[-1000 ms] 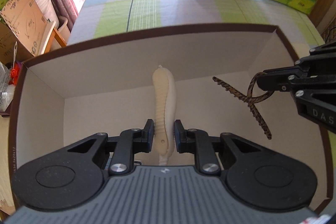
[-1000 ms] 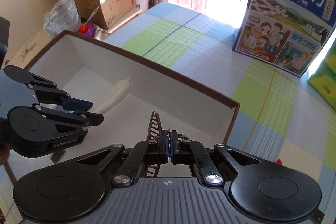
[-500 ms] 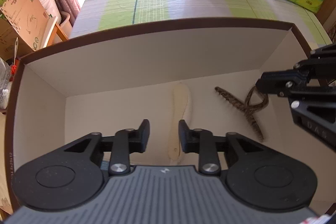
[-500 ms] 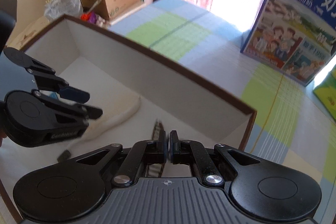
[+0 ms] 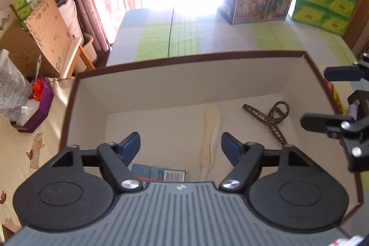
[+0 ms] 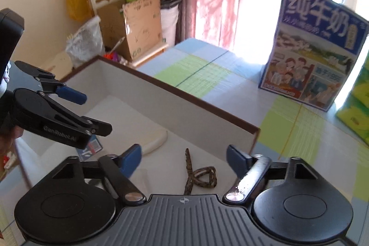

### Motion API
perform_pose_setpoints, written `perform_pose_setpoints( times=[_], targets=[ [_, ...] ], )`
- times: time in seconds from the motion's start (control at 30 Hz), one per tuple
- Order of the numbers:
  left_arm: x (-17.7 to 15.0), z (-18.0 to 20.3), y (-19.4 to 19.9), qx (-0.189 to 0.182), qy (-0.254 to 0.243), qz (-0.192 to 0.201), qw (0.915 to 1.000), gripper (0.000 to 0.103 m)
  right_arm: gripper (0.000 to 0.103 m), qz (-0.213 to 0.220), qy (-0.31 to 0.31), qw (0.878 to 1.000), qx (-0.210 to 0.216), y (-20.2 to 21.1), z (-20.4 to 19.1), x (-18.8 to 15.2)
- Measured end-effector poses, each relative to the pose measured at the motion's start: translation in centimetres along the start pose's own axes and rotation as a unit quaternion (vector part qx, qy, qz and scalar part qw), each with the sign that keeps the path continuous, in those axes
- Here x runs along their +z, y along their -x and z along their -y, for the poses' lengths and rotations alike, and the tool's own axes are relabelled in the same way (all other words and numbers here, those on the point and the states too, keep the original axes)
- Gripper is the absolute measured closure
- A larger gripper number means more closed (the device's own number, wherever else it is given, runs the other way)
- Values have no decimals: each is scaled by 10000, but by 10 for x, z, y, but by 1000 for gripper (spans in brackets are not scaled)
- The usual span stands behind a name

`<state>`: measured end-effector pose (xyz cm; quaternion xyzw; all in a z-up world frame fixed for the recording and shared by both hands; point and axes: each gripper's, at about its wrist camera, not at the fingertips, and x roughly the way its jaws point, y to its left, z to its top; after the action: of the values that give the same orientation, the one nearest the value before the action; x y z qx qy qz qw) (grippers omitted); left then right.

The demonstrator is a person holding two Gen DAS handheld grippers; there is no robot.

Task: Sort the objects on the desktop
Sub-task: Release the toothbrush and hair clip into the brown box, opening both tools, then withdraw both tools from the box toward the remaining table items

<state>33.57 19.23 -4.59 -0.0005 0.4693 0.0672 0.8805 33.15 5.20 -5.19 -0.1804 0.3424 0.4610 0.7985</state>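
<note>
Centre frame in the left wrist view, the white brown-rimmed cardboard box (image 5: 184, 87) holds a stiff cream plastic comb (image 5: 211, 128) and a limp leopard-print hair tie (image 5: 272, 117), lying apart. Left gripper (image 5: 181, 145) and right gripper (image 6: 184, 157) gape wide, empty. Both items look light; take the comb mid-handle.

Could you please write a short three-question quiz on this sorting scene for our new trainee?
1. True or false: the left tool grips the cream comb.
2. Where does the patterned hair tie lie? A) on the tablecloth B) inside the box C) in the right tool
3. Fill in: both tools are ____.

Key: 1 false; 2 B; 3 open.
</note>
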Motion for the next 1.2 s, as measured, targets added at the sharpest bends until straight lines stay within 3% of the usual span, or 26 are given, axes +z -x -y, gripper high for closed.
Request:
perform_pose_setpoints(
  times=[0.2, 0.43, 0.73, 1.2],
  targets=[
    [-17, 12, 45, 24, 61, 394, 9992, 19, 3, 397, -204, 9990, 73, 47, -8, -20],
    [-52, 26, 90, 5, 243, 582, 9980, 16, 2, 621, -388, 9971, 194, 103, -18, -52],
    [-101, 55, 123, 16, 266, 521, 9983, 16, 2, 464, -701, 9963, 188, 145, -19, -100],
    [-148, 121, 139, -286, 220, 152, 9992, 16, 2, 36, -893, 9958, 173, 185, -2, -160]
  ],
)
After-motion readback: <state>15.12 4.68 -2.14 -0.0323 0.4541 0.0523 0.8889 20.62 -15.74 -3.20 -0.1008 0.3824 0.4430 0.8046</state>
